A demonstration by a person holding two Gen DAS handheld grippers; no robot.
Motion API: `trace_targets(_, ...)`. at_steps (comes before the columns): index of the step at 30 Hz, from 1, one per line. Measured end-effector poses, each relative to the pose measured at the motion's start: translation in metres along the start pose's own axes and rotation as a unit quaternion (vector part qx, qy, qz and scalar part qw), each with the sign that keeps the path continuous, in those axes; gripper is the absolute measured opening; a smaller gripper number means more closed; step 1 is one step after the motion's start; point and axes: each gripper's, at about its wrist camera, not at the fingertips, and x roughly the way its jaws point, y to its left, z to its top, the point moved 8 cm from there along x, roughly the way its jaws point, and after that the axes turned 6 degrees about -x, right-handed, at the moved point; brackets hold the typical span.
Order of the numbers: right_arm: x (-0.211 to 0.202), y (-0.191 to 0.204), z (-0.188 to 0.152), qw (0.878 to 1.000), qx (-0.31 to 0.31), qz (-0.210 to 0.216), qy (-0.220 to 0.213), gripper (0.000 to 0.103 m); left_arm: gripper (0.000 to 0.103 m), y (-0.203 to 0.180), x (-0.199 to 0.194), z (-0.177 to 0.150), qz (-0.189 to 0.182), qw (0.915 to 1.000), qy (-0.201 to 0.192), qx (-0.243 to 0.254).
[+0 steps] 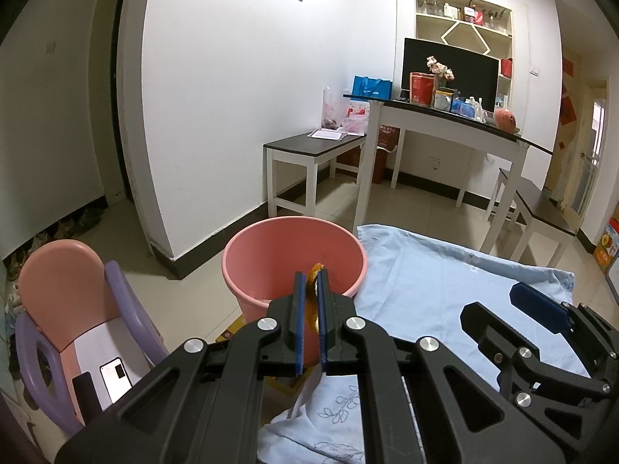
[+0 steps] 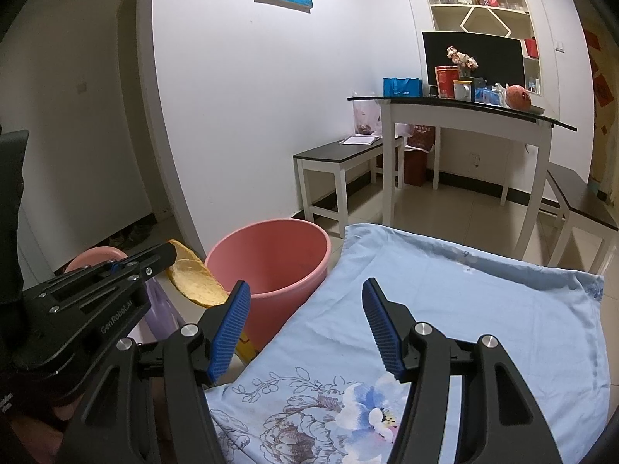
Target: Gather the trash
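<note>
Floral cotton sheet (image 2: 445, 309) — left tool (image 1: 310, 276) pinches curved orange peel (image 1: 312, 270); right tool (image 2: 305, 301) gapes.

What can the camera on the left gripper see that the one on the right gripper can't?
Only the left view shows the phone lying on the small pink and purple chair. Only the right view shows the peel broadside, a wide yellow piece clamped in the left gripper, and the big printed flower on the blue cloth. Both show the pink bucket, the cloth and the open right gripper.
</note>
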Motion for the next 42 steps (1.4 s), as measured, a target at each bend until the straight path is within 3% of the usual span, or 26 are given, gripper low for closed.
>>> trace_targets(42,-0.0017,0.0003,-0.0023,1.000,0.003,0.001,-0.001,0.060,0.005,-0.0033,-0.0027,0.0004,0.002,1.0000,0.000,0.004)
